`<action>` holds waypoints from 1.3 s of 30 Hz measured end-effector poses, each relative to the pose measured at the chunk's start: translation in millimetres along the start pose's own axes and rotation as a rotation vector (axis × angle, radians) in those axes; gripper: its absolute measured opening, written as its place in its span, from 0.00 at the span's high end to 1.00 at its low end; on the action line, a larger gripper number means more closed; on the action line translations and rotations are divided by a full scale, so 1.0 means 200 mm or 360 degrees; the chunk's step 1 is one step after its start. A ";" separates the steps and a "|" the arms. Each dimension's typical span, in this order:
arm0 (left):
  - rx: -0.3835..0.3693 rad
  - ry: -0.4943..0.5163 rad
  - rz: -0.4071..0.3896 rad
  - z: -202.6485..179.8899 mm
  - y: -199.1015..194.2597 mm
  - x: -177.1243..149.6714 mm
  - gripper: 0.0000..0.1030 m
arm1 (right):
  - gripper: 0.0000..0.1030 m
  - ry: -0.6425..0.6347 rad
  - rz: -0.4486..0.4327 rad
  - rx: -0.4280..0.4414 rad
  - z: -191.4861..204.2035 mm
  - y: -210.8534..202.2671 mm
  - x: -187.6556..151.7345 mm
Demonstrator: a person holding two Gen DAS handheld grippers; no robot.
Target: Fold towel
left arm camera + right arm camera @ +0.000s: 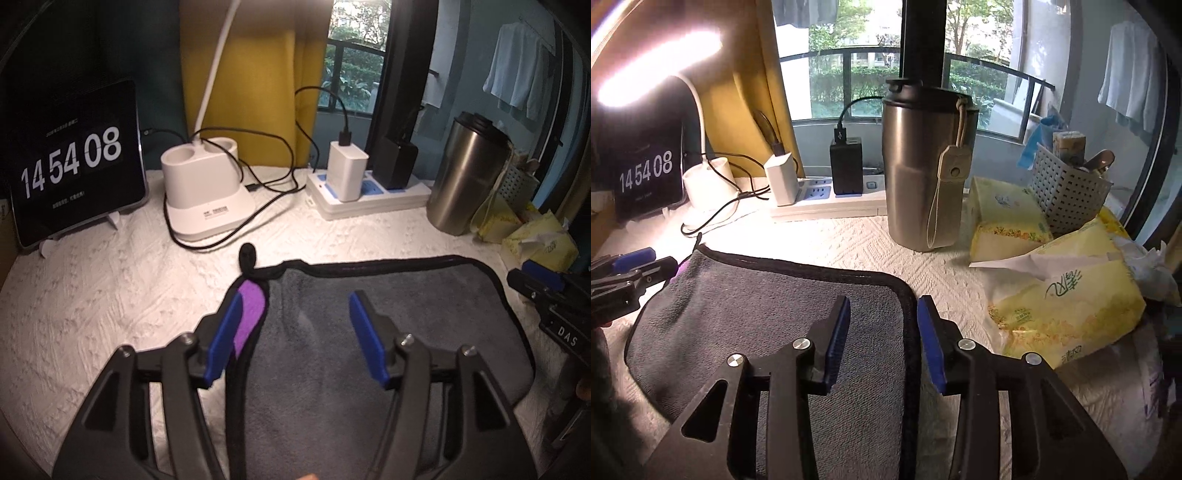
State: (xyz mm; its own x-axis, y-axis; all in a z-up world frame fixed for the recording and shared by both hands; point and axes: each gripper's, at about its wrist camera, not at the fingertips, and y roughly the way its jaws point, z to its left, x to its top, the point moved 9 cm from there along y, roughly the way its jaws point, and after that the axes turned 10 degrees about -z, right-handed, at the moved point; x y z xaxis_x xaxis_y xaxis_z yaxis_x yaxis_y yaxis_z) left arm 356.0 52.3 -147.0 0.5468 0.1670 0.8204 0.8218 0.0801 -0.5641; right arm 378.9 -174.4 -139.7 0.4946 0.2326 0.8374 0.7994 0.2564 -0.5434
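Both tongs spread, nothing pinched: left gripper (295, 339) over grey black-trimmed microfibre towel (388, 332) left hem, right gripper (882, 339) straddling right hem. Tbh pinch both hems together, lift evenly, avoid steel tumbler (925, 166) at white-covered desk (849, 236) back edge.

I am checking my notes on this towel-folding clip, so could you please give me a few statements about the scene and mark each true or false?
1. The grey towel lies on the white textured cloth. True.
2. The left gripper is shut on the towel. False: its jaws stand open above the towel, holding nothing.
3. The right gripper is open, its fingers on either side of the towel's black-trimmed right edge. True.
4. The steel tumbler lies tipped on its side. False: it stands upright.
5. The tablet clock reads 14 54 08. True.
6. A purple patch shows at the towel's right corner. False: it shows at the far left corner.
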 end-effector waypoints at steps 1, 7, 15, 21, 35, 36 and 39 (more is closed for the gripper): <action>-0.0002 0.0000 -0.0008 0.00 -0.01 0.00 0.40 | 0.61 -0.0001 -0.0004 -0.0001 0.01 -0.01 0.00; -0.0026 0.0001 -0.0059 -0.01 -0.11 0.03 0.40 | 0.61 -0.0007 -0.0049 -0.0005 0.03 -0.11 0.02; -0.0046 -0.0003 -0.0110 -0.02 -0.26 0.06 0.39 | 0.61 -0.0026 -0.0095 -0.0008 0.06 -0.23 0.04; -0.0052 -0.0005 -0.0137 -0.01 -0.36 0.06 0.39 | 0.61 -0.0034 -0.0128 -0.0018 0.08 -0.33 0.04; -0.0072 -0.0009 -0.0186 0.01 -0.54 0.01 0.38 | 0.61 -0.0050 -0.0192 -0.0029 0.14 -0.52 0.03; -0.0074 -0.0009 -0.0189 0.01 -0.55 0.01 0.38 | 0.61 -0.0050 -0.0195 -0.0029 0.14 -0.54 0.02; -0.0087 -0.0013 -0.0204 0.01 -0.59 0.00 0.38 | 0.61 -0.0054 -0.0205 -0.0030 0.15 -0.57 0.02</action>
State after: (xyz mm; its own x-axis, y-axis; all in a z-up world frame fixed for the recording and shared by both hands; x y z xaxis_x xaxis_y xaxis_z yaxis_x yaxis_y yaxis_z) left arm 258.5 44.2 -80.7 0.4355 0.1669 0.8846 0.8925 0.0480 -0.4484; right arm 278.4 -173.9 -76.2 0.3759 0.2309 0.8974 0.8620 0.2683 -0.4301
